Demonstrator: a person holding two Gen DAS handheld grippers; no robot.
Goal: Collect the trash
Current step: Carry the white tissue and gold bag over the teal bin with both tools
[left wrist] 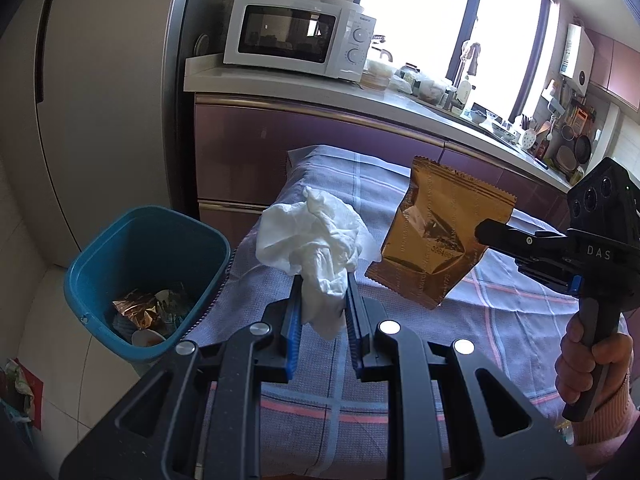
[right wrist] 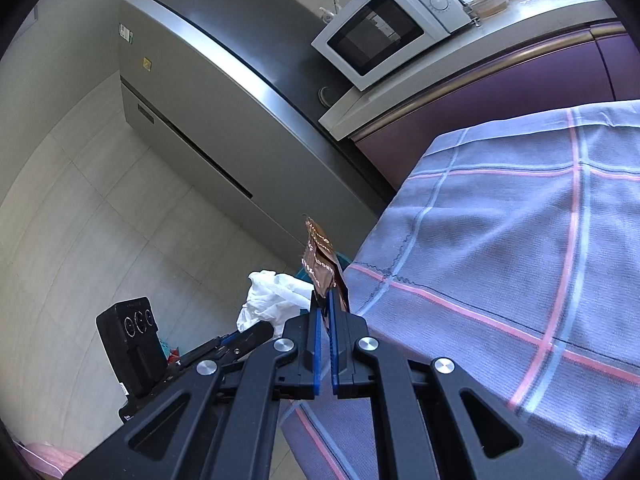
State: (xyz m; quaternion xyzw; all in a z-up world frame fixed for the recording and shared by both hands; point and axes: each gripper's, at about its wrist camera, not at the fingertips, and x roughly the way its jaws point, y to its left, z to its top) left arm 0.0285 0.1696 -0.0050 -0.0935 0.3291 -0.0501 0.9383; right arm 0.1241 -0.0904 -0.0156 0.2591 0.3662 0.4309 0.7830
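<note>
Fingers, left: my left gripper [left wrist: 322, 280] is clamping the crumpled white tissue [left wrist: 316, 240], narrowly parted around it.
Fingers, right: my right gripper [right wrist: 325, 300] is pinching the gold snack wrapper [left wrist: 436, 236] by one edge, pads pressed together.
Trash position: I am holding both pieces in the air above the checked cloth [left wrist: 400, 360].
Bin: the blue trash bin [left wrist: 100, 248] is sitting on the floor left of the cloth, wrappers already inside.
Background: the microwave [left wrist: 296, 36] is standing on the counter [left wrist: 280, 80].
</note>
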